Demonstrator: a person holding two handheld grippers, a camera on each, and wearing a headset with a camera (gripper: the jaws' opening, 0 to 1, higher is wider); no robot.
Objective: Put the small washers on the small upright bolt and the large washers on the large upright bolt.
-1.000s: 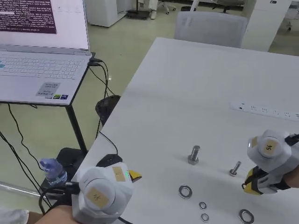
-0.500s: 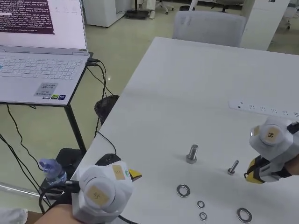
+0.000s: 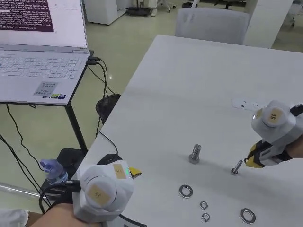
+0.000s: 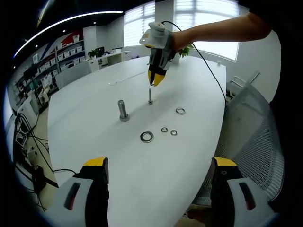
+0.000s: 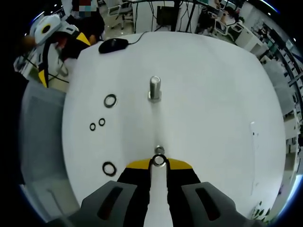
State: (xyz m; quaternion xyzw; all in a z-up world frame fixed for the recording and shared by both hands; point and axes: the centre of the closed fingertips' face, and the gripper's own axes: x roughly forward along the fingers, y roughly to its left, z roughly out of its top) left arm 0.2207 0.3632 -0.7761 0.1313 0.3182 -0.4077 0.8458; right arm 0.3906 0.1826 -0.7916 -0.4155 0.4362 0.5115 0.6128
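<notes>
Looking down on the white table (image 3: 189, 85), we find the small upright bolt (image 3: 236, 167) at 4 o'clock from the thicker large upright bolt (image 3: 195, 154), both grey metal. The right gripper (image 3: 250, 161) hangs just beside the small bolt's top. In its own view the jaws are narrow and pinch what looks like a small washer (image 5: 159, 161) over that bolt.

One large washer (image 3: 186, 191) lies at 6 o'clock from the large bolt, and a second large washer (image 3: 247, 215) lies near the table's near edge. Two loose small washers (image 3: 203, 205) lie side by side between them.

The left gripper (image 4: 159, 163) sits at the table's 7 o'clock edge, well apart from the bolts, with its jaws wide and nothing between them. A mouse (image 3: 110, 161) is near it. Toward 12 o'clock the tabletop is bare, with a power strip (image 3: 244, 104) at 1 o'clock. A laptop (image 3: 38, 61) stands beyond the left edge.
</notes>
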